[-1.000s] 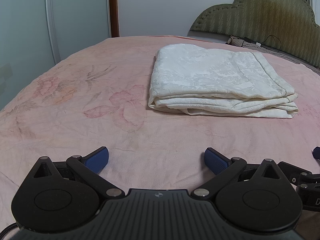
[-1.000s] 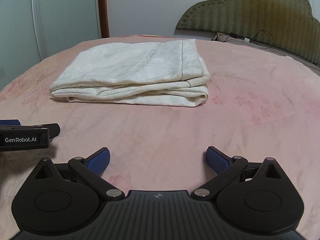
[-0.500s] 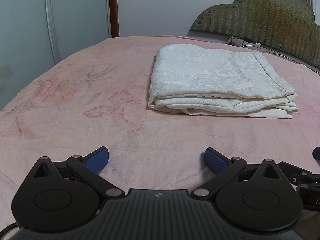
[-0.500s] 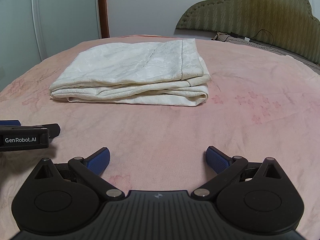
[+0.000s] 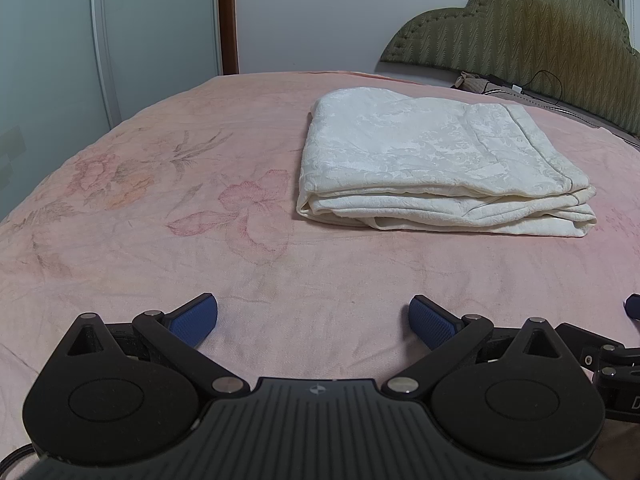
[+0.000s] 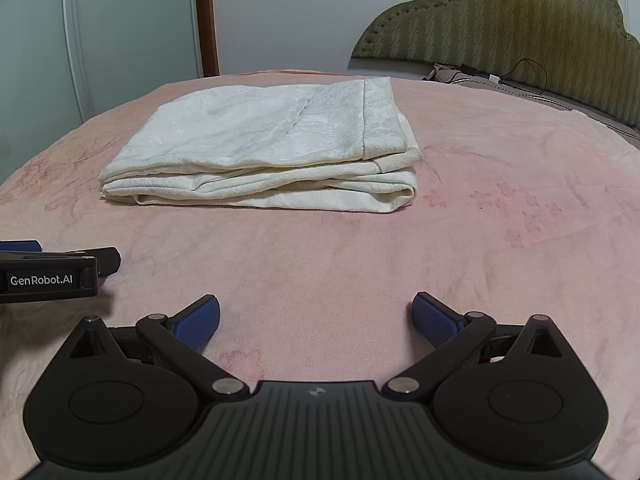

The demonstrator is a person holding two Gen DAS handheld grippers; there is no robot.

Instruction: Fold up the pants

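The cream-white pants (image 5: 432,160) lie folded in a flat rectangular stack on the pink bed; they also show in the right wrist view (image 6: 272,148). My left gripper (image 5: 313,320) is open and empty, low over the bedspread, well short of the stack. My right gripper (image 6: 316,320) is open and empty, also short of the stack. The left gripper's side (image 6: 48,276) shows at the left edge of the right wrist view. Part of the right gripper (image 5: 616,356) shows at the right edge of the left wrist view.
The pink floral bedspread (image 5: 160,208) covers the bed. An olive padded headboard (image 5: 520,24) stands at the far right, with a cable and small items (image 5: 504,84) before it. Pale wardrobe doors (image 5: 100,32) and a brown door frame (image 5: 228,16) stand beyond the bed.
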